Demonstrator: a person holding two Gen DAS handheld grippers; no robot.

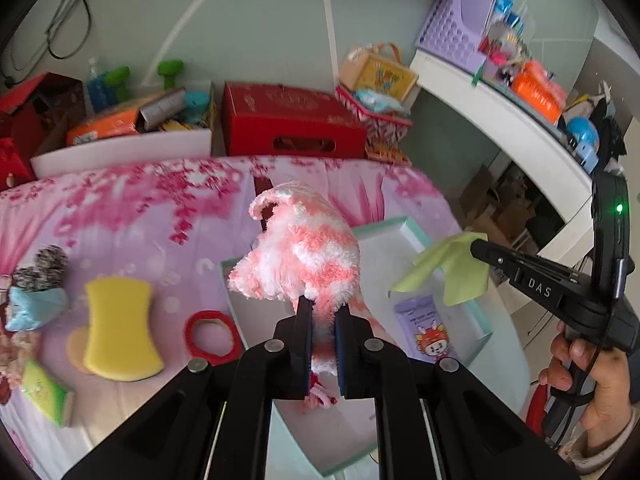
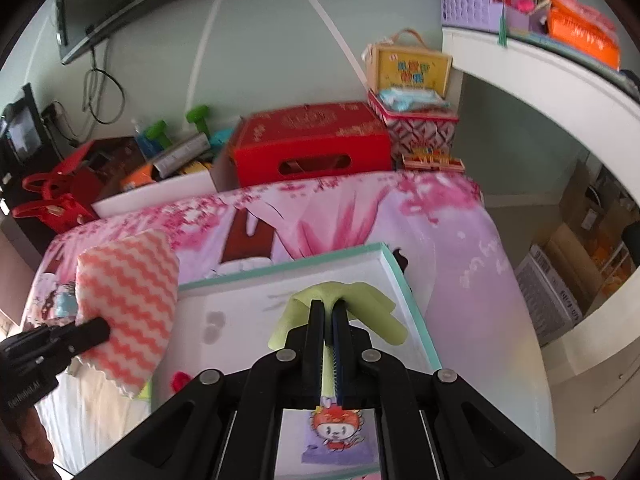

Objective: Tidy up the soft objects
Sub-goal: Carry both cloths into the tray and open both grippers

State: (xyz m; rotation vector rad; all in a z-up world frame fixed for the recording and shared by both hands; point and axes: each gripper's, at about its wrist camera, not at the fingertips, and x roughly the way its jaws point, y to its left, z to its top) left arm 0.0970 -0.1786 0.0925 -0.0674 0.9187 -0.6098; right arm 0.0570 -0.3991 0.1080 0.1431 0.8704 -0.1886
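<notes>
Fluffy pink-and-white cloth [image 1: 298, 246], with a zigzag weave on the side the right wrist view shows, is pinched in the left gripper [image 1: 323, 320], whose jaws are closed on its lower edge. Its bulk stands up from the fingertips and flops over at the top, long axis running away from the camera, above the near corner of a shallow white tray with a mint-green rim [image 1: 404, 222]. The right gripper [image 2: 327, 312] is clamped on a thin, smooth, lime-green cloth [image 2: 360, 294] that drapes to both sides of its tips, hanging over the same tray. In the tray lies a lilac packet [image 1: 424, 330] printed with a red cartoon dragon; its writing is too small to read. The right gripper's finger reads "DAS". A curvy yellow sponge [image 1: 120, 328] and a red ring [image 1: 210, 332] lie on the pink blossom-print tablecloth [image 1: 132, 208].
</notes>
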